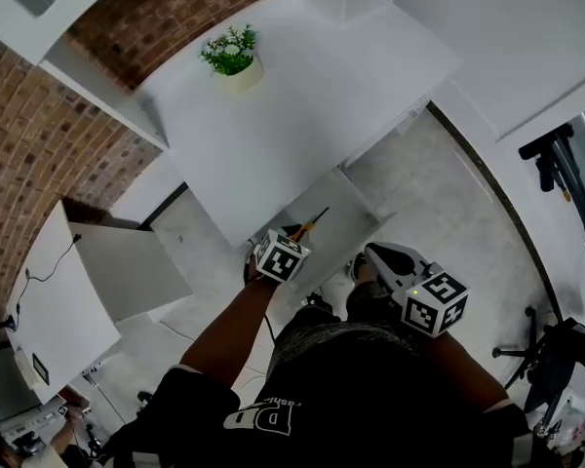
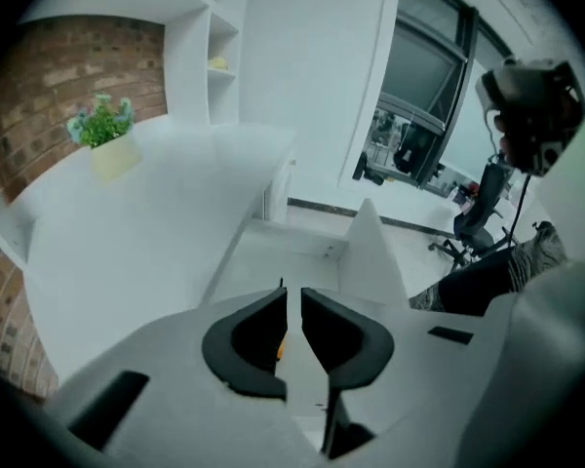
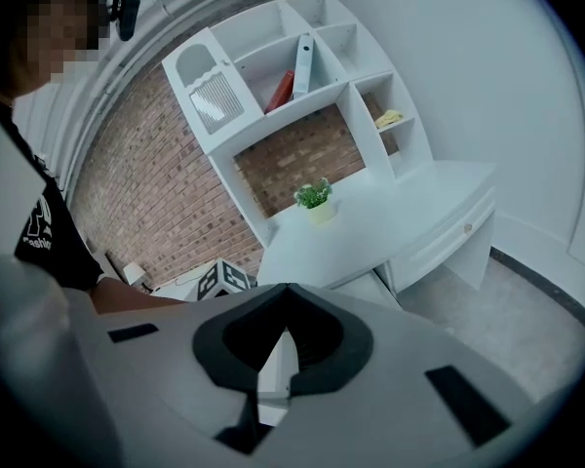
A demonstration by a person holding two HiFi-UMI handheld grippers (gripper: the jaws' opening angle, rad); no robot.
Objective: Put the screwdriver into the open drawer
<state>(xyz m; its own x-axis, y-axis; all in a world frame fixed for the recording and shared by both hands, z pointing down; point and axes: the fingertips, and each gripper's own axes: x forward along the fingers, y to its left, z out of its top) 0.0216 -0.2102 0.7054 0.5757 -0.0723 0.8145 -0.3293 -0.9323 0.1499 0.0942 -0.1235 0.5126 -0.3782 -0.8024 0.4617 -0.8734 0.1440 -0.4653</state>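
Observation:
The screwdriver (image 1: 307, 228), with an orange handle and a black shaft, lies in the open white drawer (image 1: 349, 211) under the desk's front edge. My left gripper (image 1: 285, 242) hovers just above it. In the left gripper view its jaws (image 2: 293, 300) point down into the drawer (image 2: 302, 252) with only a narrow slit between them. A sliver of the orange handle (image 2: 281, 345) shows through the slit, and the pads press on nothing. My right gripper (image 1: 370, 252) hangs to the right of the drawer. Its jaws (image 3: 284, 291) are shut and empty.
The white desk (image 1: 273, 135) carries a potted plant (image 1: 232, 55) near the brick wall. Wall shelves (image 3: 302, 66) rise above it. A second white table (image 1: 58, 300) stands to the left, and office chairs (image 1: 556, 359) to the right. The person's legs are below the drawer.

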